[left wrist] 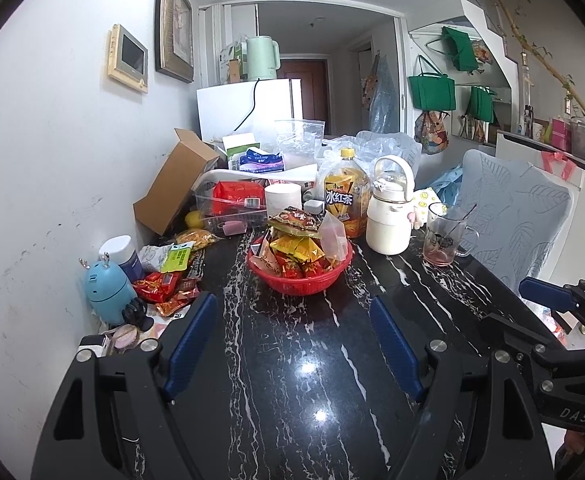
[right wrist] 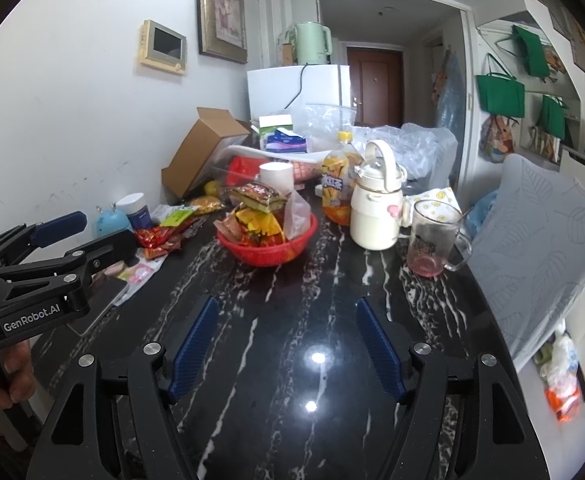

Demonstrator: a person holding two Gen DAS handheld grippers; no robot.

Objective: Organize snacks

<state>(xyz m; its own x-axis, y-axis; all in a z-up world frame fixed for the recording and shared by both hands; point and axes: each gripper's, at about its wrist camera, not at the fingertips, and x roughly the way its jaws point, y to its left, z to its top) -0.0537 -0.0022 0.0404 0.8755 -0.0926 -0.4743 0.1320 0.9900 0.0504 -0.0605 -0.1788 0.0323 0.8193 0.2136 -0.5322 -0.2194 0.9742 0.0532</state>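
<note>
Snacks [left wrist: 297, 249] heaped in red basket [left wrist: 298, 282]; left gripper [left wrist: 294, 344], right gripper [right wrist: 288, 346] jaws spread, empty.

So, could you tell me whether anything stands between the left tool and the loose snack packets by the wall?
Nothing visible: the open left tool hangs over bare black marble table, and the loose red and green snack packets lie unobstructed ahead to its left.

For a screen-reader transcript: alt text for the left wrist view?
An open left gripper hovers empty over a black marble table, facing a red basket heaped with snack packets. More loose snack packets lie left by the wall.
</note>
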